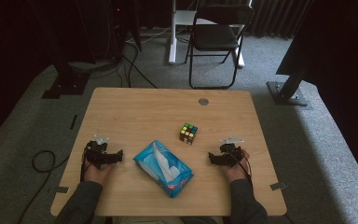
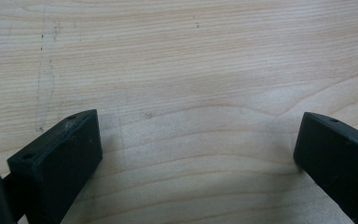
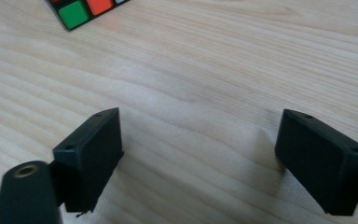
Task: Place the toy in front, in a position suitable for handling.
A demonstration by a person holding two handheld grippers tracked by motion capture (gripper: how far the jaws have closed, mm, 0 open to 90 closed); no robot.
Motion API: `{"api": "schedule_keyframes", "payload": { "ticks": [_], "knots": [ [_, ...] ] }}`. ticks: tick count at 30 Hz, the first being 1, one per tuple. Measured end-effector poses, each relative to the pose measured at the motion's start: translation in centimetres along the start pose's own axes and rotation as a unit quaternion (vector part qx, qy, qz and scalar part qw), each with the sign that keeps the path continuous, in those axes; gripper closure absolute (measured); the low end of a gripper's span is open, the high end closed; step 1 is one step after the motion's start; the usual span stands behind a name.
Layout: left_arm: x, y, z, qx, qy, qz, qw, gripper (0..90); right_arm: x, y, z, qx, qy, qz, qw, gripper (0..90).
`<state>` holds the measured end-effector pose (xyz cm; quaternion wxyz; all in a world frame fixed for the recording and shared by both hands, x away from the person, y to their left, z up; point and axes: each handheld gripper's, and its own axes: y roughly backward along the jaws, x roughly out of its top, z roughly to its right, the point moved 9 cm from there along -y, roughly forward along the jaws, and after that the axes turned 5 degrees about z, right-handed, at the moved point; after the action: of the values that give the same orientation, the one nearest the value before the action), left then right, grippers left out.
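A scrambled colour cube (image 1: 188, 133) stands on the wooden table (image 1: 135, 107) right of centre; its green and orange squares (image 3: 81, 10) peek in at the top left of the right gripper view. A blue tissue pack (image 1: 163, 168) with white tissue poking out lies near the front middle. My left gripper (image 1: 120, 155) rests on the table left of the pack, jaws wide apart over bare wood (image 2: 198, 154). My right gripper (image 1: 210, 158) rests to the pack's right, below the cube, jaws also wide with nothing between them (image 3: 198, 158).
A small round metal cap (image 1: 203, 101) sits in the tabletop near the far edge. Behind the table stand a black folding chair (image 1: 216, 35) and dark stands with cables on the grey carpet.
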<state>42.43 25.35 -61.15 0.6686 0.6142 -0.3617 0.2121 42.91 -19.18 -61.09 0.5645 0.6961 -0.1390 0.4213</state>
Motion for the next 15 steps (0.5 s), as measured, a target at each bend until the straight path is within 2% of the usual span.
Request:
{"api": "schedule_keyframes", "payload": {
  "ticks": [7, 10, 15],
  "knots": [
    [-0.04, 0.37, 0.13, -0.006, -0.005, -0.002, 1.0000, 5.0, 0.13, -0.17, -0.12, 0.002, 0.002, 0.004, 1.0000, 12.6],
    [0.01, 0.63, 0.44, -0.016, -0.015, 0.001, 0.9998, 15.2, 0.19, -0.17, -0.41, 0.002, 0.004, 0.005, 1.0000, 14.5],
    [0.01, 0.83, 0.82, -0.026, -0.021, 0.003, 0.9994, 20.8, 0.30, -0.10, -0.71, 0.006, 0.005, 0.006, 1.0000, 20.6]
  ]
}}
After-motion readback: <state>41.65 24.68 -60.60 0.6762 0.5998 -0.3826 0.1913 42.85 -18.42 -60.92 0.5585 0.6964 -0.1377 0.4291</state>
